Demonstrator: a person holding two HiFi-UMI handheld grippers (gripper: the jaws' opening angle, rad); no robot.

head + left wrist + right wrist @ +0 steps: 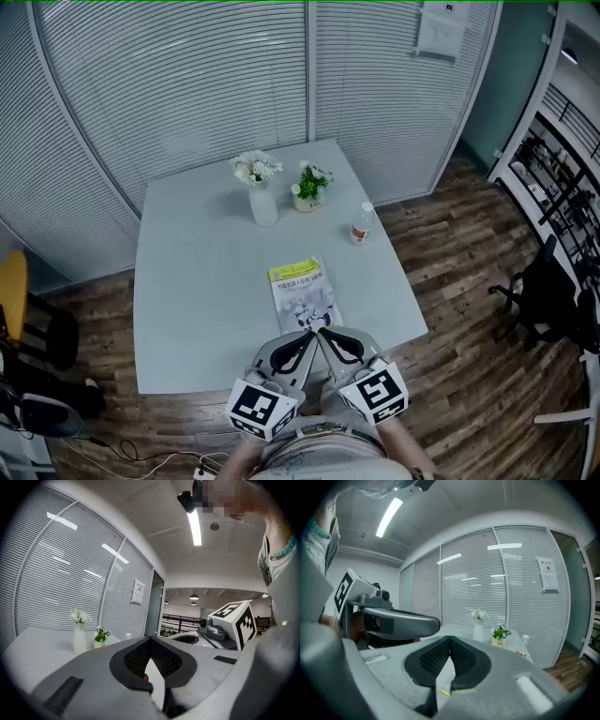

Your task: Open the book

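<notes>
The book (302, 292) lies closed on the pale table (197, 281), near its front edge, with a yellow band at the top of its cover. Both grippers hover side by side over the table's near edge, just short of the book. The left gripper (311, 335) is shut, its tips touching and nothing between them. The right gripper (322, 331) is shut too and holds nothing. In the left gripper view the jaws (151, 640) meet at the tip. In the right gripper view the jaws (450, 638) meet, and a sliver of the book's yellow edge (444, 692) shows below them.
A white vase of flowers (262, 201), a small potted plant (309, 188) and a bottle (360, 226) stand at the table's far side. A black chair (544, 286) is on the wooden floor at the right. Blinds line the wall behind.
</notes>
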